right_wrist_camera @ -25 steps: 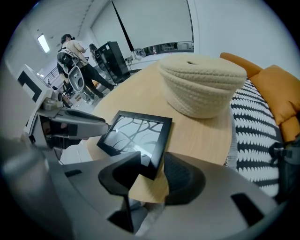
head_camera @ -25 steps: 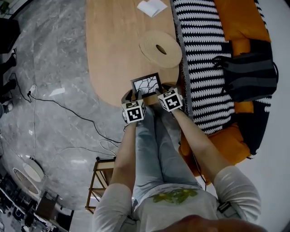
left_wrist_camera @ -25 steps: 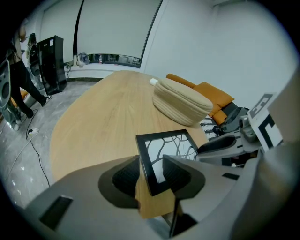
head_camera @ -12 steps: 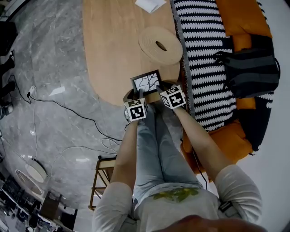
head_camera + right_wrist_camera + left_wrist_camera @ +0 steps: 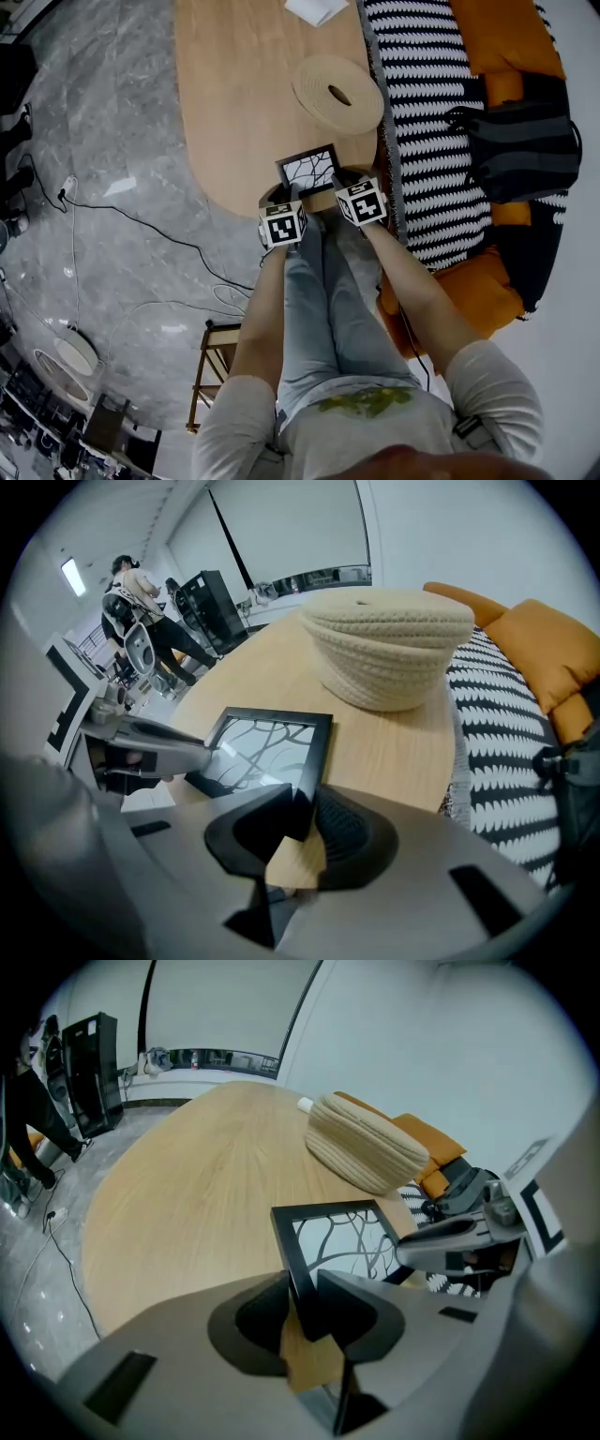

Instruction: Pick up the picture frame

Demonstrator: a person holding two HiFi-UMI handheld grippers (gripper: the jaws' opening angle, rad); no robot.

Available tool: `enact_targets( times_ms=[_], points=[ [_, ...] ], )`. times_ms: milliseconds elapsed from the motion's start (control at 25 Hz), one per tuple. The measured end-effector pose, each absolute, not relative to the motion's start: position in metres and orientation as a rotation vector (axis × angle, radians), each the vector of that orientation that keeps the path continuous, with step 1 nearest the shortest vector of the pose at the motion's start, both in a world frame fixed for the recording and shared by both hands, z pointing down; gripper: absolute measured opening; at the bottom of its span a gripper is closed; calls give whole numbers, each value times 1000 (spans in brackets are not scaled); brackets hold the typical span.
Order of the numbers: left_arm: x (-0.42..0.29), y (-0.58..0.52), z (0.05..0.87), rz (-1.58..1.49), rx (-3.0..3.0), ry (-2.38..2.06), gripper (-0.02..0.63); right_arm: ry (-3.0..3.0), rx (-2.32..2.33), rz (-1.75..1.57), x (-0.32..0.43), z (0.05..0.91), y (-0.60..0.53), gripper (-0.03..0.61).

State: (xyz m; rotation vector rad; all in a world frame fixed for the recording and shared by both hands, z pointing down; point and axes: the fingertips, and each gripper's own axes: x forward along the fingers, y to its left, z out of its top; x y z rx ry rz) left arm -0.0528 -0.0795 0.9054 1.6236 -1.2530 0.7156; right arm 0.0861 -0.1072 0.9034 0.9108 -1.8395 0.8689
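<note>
The picture frame [image 5: 307,170] is black with a branch print and lies flat near the wooden table's [image 5: 244,103] near edge. My left gripper [image 5: 286,194] sits at its near left corner. In the left gripper view the frame's [image 5: 342,1237] left bar runs between the closing jaws of the left gripper [image 5: 305,1297], and both pads touch it. My right gripper [image 5: 337,183] is at the near right corner. In the right gripper view the frame's [image 5: 267,747] right bar is between the closing jaws of the right gripper [image 5: 302,822], pads against it.
A round woven beige piece [image 5: 337,97] sits just beyond the frame, and a white paper [image 5: 316,11] lies at the table's far end. A black-and-white striped blanket [image 5: 422,122] and a black backpack [image 5: 520,141] are on the orange sofa to the right. Cables [image 5: 141,230] cross the marble floor on the left.
Little differs in the head view: both grippers stay at the frame's near corners, and the frame lies where it was.
</note>
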Motion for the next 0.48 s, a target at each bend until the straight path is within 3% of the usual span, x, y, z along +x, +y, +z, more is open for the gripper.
enact_targets(
  times_ms=[480],
  points=[
    [-55,-88,899,764,1621,-1260,98,-1780,917,875,86,894,-106,86]
  ],
)
